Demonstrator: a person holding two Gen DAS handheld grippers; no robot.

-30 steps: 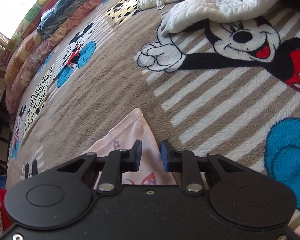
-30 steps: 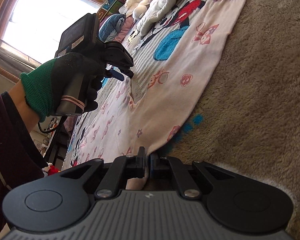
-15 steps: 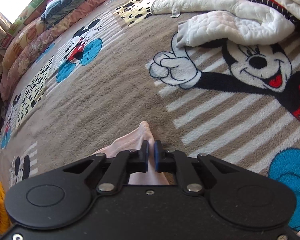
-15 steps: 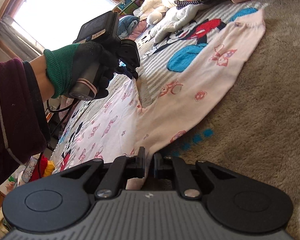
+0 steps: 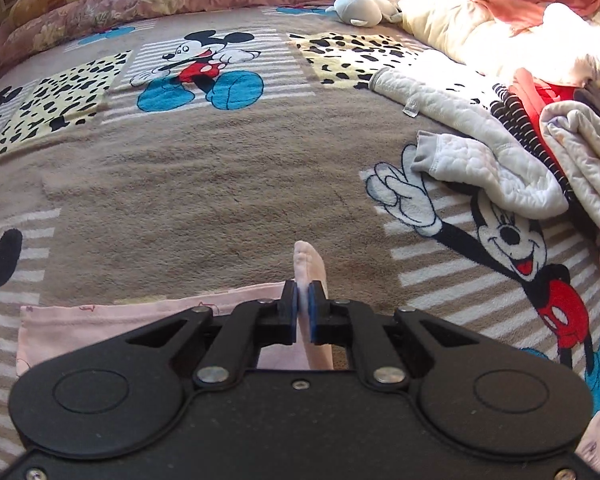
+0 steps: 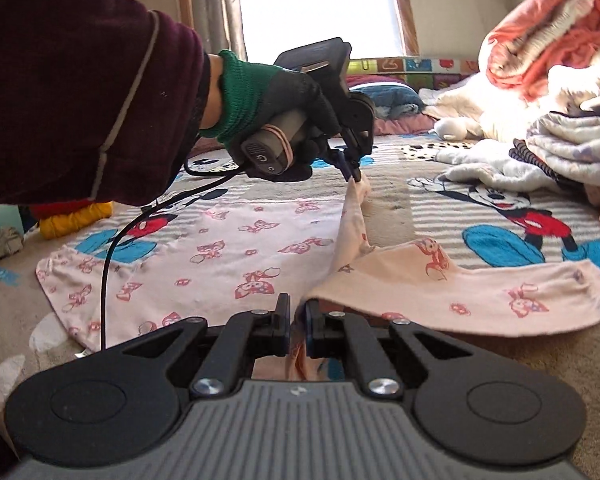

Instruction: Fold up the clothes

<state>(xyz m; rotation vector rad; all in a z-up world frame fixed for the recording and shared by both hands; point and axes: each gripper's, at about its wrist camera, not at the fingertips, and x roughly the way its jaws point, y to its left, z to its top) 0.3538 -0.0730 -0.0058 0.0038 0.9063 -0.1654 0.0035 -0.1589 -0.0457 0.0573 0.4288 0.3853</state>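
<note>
A pale pink garment printed with small red bows lies spread on the Mickey Mouse blanket. My left gripper is shut on a pinched fold of it and holds that fold above the bed; it also shows in the right wrist view, lifting the cloth into a ridge. My right gripper is shut on the garment's near edge. One end of the garment lies folded over toward the right.
A heap of white, striped and coral clothes and bedding sits at the right of the bed, also in the right wrist view. A grey soft toy and pillows lie at the far edge. A cable crosses the garment.
The left gripper has shut on the pink cloth and lifted it. Both grippers have swung round, and the garment's end now lies folded over toward the right.
</note>
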